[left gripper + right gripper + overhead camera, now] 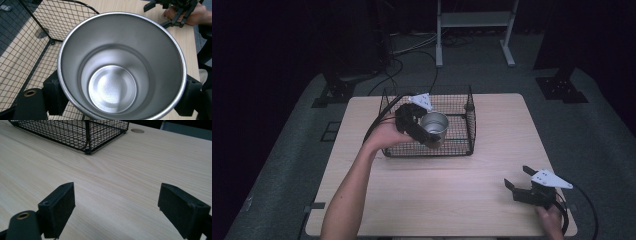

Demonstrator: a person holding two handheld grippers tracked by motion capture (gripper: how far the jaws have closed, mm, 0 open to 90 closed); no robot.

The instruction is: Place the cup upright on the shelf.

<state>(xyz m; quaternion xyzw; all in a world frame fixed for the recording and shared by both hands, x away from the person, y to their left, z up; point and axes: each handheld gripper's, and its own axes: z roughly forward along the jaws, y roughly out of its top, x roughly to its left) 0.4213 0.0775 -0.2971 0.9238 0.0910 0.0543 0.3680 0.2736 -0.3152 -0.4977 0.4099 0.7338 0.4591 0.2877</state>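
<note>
A shiny steel cup (434, 127) is tilted with its mouth up over the front left part of a black wire basket (459, 150). My left gripper (432, 136) is shut on the cup's wall. In the left gripper view I look straight into the empty cup (112, 90), with a black pad (53, 93) pressed on each side of it and the basket mesh (30, 37) behind. My right gripper (517, 176) rests open near the table's front right corner, nothing between its pads (58, 207). I cannot tell whether the cup touches the basket floor.
The basket stands at the middle back of the light wood table (437, 200). From the right gripper view, the basket corner (86, 135) lies ahead and to the left across bare wood. A white metal stand (474, 30) and cables lie on the floor beyond the table.
</note>
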